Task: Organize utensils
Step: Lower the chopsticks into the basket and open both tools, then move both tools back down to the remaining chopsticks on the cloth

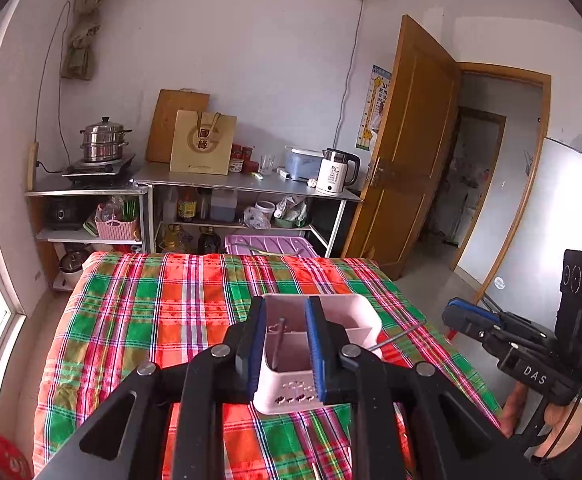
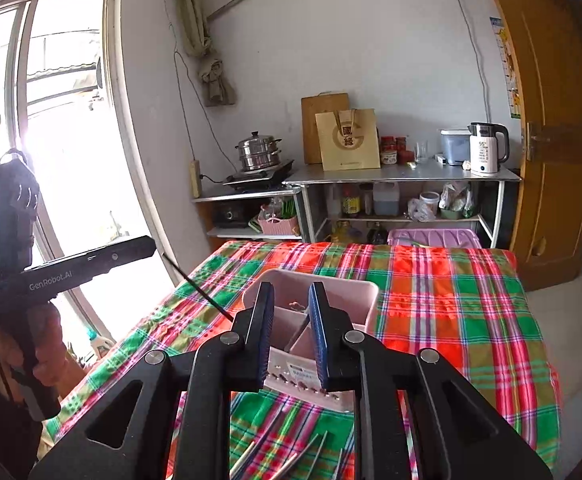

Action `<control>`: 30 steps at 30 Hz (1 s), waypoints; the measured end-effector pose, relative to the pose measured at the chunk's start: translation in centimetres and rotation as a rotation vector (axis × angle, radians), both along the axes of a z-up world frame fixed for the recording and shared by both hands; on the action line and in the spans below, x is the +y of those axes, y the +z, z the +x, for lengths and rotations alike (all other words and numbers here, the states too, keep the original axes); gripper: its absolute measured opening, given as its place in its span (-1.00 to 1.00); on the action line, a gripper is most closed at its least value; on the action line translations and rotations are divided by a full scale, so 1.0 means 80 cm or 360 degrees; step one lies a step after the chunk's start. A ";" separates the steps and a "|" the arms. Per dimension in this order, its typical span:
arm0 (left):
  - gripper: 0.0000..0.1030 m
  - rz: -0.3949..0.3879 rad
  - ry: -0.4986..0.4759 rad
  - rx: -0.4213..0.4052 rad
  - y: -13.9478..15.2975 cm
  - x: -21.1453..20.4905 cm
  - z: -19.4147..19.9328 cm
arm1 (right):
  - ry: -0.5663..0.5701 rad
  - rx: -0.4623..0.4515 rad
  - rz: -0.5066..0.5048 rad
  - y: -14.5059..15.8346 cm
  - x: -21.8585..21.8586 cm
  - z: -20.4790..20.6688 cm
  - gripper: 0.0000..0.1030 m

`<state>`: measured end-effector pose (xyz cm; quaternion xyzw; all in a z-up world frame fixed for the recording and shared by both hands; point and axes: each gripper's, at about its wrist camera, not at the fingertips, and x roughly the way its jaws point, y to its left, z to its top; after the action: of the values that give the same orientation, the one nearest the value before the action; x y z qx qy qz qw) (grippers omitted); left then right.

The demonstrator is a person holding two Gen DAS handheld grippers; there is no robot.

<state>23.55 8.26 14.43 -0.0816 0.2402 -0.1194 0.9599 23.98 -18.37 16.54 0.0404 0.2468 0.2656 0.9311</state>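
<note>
A pink divided utensil holder (image 1: pixel 355 316) stands on the plaid tablecloth (image 1: pixel 151 312). My left gripper (image 1: pixel 286 304) hovers just before it, open, with nothing pressed between the blue pads. A metal utensil (image 1: pixel 279 340) with a heart-shaped end stands in the holder's near compartment. In the right wrist view my right gripper (image 2: pixel 291 290) is open in front of the holder (image 2: pixel 351 304), where a dark utensil (image 2: pixel 297 332) leans inside. A thin rod (image 2: pixel 195 284) slants out beside the holder. Several metal utensils (image 2: pixel 311 448) lie on the cloth below. Each gripper also shows in the other's view: the right gripper (image 1: pixel 453 310), the left gripper (image 2: pixel 147 246).
Steel shelves (image 1: pixel 251 184) along the far wall carry a white kettle (image 1: pixel 335 174), a steamer pot (image 1: pixel 103 140) and a paper bag. A purple bin (image 1: pixel 269 244) sits behind the table's far edge. A wooden door (image 1: pixel 407 148) stands open at right, and a window (image 2: pixel 63 120) at left.
</note>
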 end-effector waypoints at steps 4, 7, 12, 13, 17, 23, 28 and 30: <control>-0.62 0.0010 0.0000 -0.0017 -0.017 -0.009 -0.045 | -0.0002 -0.0013 0.0028 -0.004 -0.019 -0.037 -0.60; -0.62 0.0002 -0.0025 -0.0004 -0.036 -0.017 -0.077 | -0.0015 -0.0033 0.0019 -0.010 -0.032 -0.064 -0.60; -0.62 -0.0018 -0.0049 0.0045 -0.073 -0.030 -0.120 | -0.0016 0.0003 0.0020 -0.031 -0.046 -0.100 -0.60; -0.62 -0.0022 -0.0055 0.0065 -0.081 -0.032 -0.126 | -0.0015 0.0017 0.0013 -0.037 -0.048 -0.105 -0.60; -0.62 -0.0047 -0.0073 0.0144 -0.111 -0.038 -0.141 | -0.0009 0.0078 -0.0021 -0.061 -0.054 -0.117 -0.60; -0.62 -0.0040 -0.0070 0.0230 -0.142 -0.043 -0.145 | -0.0005 0.0151 -0.0060 -0.087 -0.058 -0.125 -0.60; -0.62 -0.0025 -0.0054 0.0289 -0.157 -0.045 -0.134 | -0.0009 0.0206 -0.0095 -0.108 -0.057 -0.124 -0.60; -0.62 -0.0012 -0.0049 0.0314 -0.163 -0.048 -0.129 | -0.0013 0.0228 -0.0115 -0.117 -0.055 -0.122 -0.60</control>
<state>13.22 4.41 1.41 -0.0931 0.3341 -0.1264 0.9294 14.20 -22.76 7.22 0.0266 0.3220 0.2491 0.9130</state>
